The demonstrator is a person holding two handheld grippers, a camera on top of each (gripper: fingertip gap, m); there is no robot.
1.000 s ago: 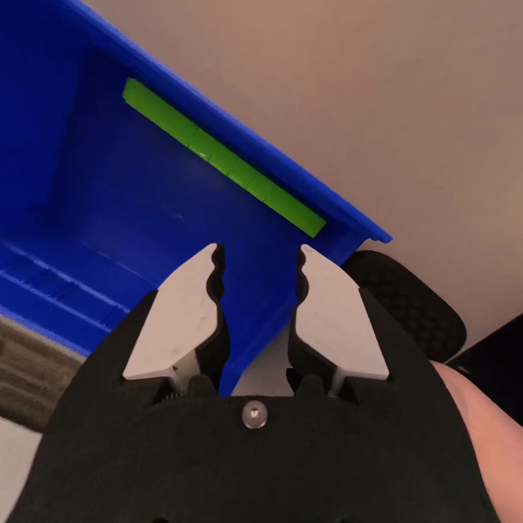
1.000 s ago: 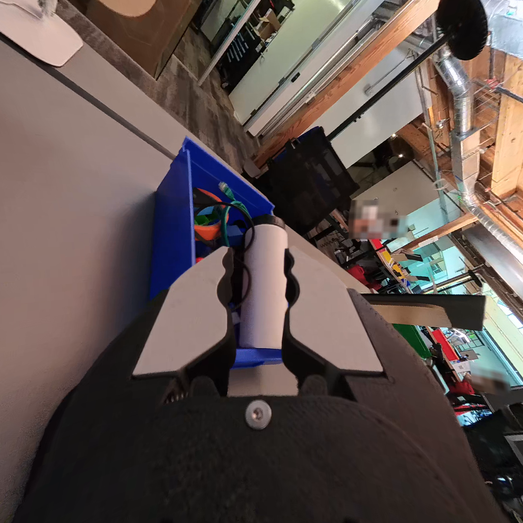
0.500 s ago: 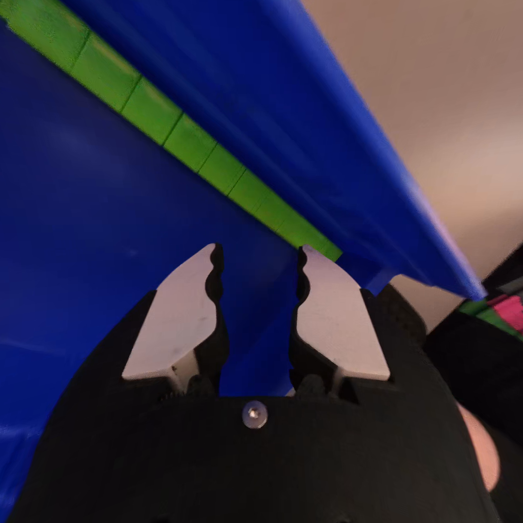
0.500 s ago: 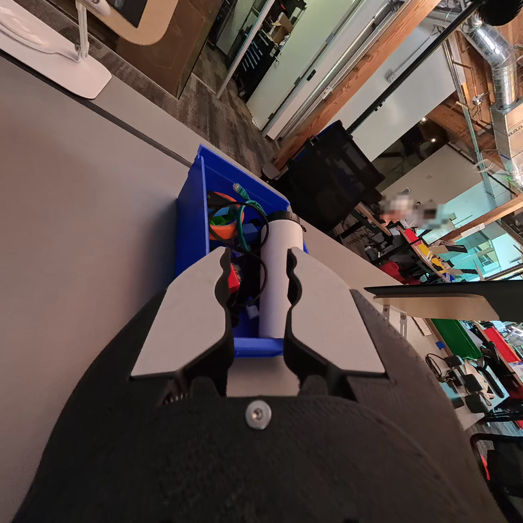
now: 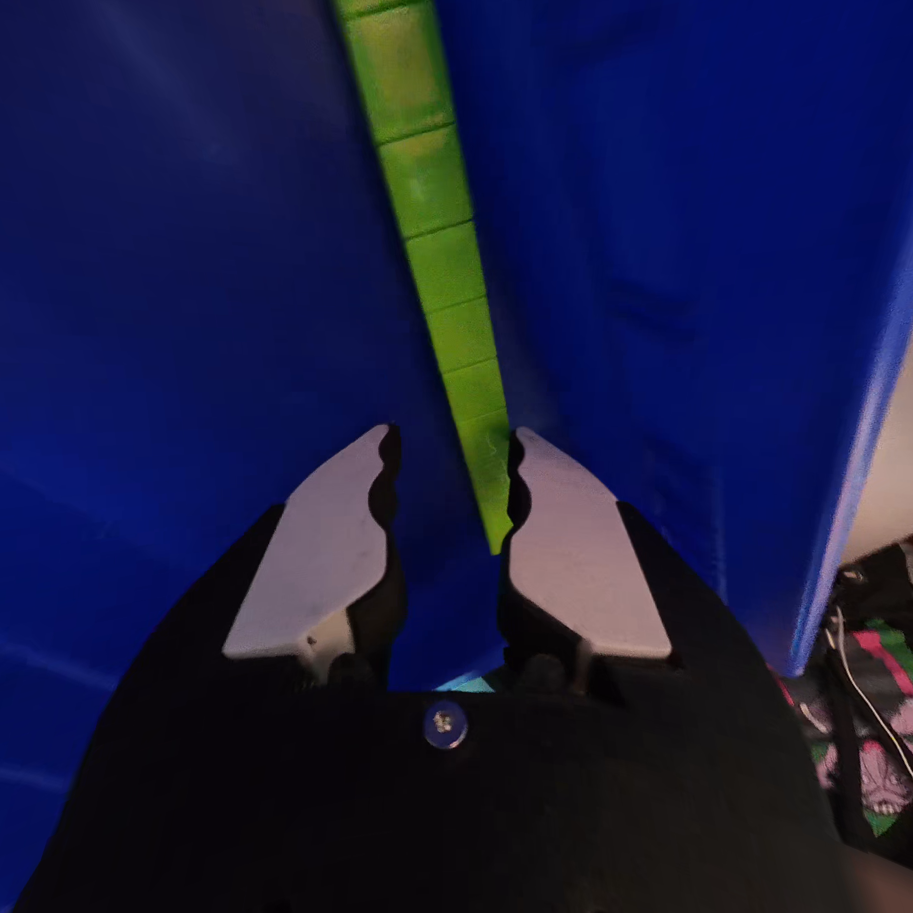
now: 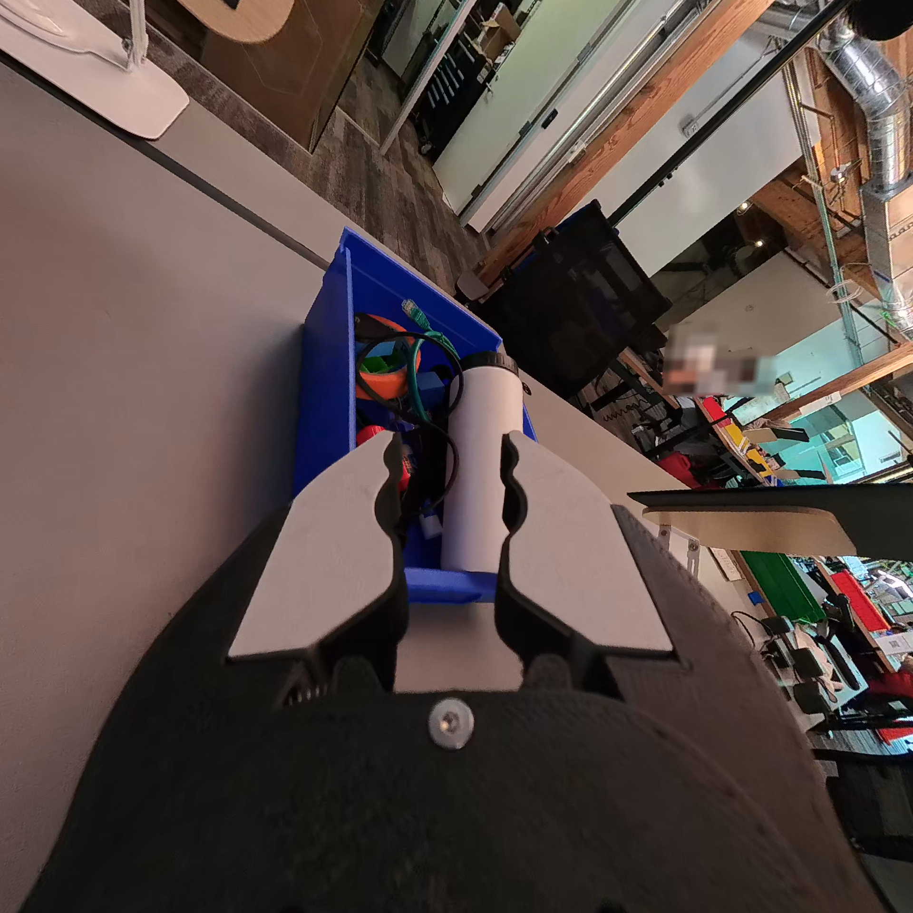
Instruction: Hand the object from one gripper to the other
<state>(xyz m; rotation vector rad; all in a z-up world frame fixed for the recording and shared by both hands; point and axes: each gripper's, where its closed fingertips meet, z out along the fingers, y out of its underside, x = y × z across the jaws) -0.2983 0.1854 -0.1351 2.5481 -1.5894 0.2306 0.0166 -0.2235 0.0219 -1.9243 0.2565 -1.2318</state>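
Observation:
In the left wrist view, a long green segmented bar lies inside a blue bin, along the foot of one wall. My left gripper is open and low inside this bin. The bar's near end sits between the fingers, close against the right finger; I cannot tell if they touch. In the right wrist view, my right gripper is open and empty above the grey table. It faces another blue bin holding a white cylinder with a black cap.
The right-view bin also holds an orange tape roll, a green cable and black cable. A white stand base sits at the table's far left. A dark-edged board juts in at right. Patterned fabric shows beside the left bin. The gap from one gripper's tips to the other's is roughly 55 cm.
My left gripper has dropped into the blue bin and swung in line with the green bar, whose end now lies between its fingers. My right gripper stayed open and drew back slightly from its bin.

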